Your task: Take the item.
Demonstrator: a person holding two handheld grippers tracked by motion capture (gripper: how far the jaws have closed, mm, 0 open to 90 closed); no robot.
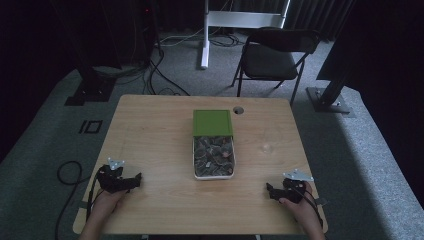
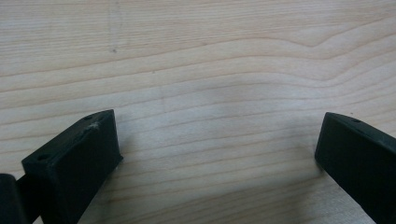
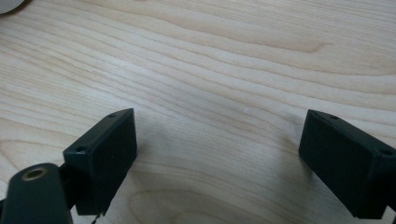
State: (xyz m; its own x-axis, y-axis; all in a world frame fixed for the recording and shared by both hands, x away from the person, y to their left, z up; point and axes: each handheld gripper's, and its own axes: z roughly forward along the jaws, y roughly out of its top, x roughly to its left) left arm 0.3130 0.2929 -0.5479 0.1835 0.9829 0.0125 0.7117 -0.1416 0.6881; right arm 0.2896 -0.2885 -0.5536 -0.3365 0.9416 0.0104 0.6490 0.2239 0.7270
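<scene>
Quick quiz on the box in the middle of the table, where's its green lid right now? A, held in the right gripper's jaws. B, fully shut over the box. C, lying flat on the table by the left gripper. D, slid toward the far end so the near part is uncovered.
D: in the high view the green lid covers only the far end of the white box, and the small items in its near part lie exposed.

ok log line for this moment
left gripper open, empty | right gripper open, empty | white box mid-table, green lid slid back
</scene>
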